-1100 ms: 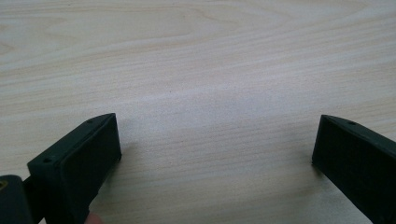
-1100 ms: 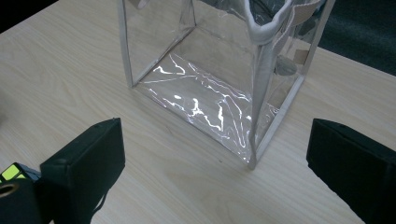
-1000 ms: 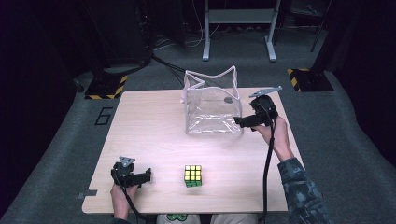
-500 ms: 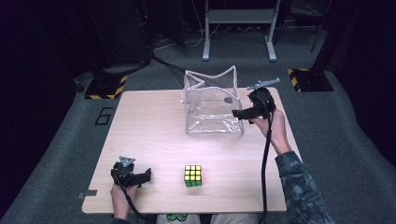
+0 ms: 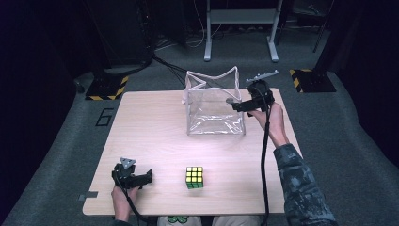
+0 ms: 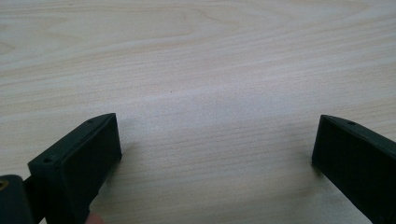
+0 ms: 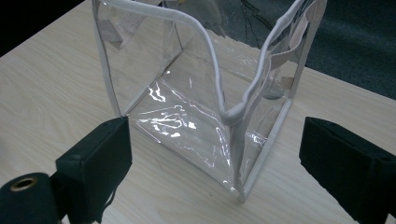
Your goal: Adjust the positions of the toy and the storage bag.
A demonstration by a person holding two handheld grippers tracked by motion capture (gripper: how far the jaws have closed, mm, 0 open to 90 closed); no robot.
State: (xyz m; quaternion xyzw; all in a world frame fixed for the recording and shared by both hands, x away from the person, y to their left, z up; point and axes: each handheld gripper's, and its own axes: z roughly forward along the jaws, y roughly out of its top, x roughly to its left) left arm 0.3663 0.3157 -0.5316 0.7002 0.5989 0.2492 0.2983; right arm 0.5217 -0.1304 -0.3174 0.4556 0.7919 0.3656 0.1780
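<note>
Now right gripper (image 5: 236,106) wide apart beside clear bag (image 5: 214,106), jaws just narrowing, bag unpinched; left gripper (image 5: 147,177) likewise released.

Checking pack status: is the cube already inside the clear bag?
No, in the high view the cube sits on the table near the front edge, well apart from the clear bag, which stands open and empty.

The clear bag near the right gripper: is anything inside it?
Nothing shows inside the clear bag: through its walls only its own floor, creases and glare are visible. Its far corners, behind the white trim, are partly hidden.
</note>
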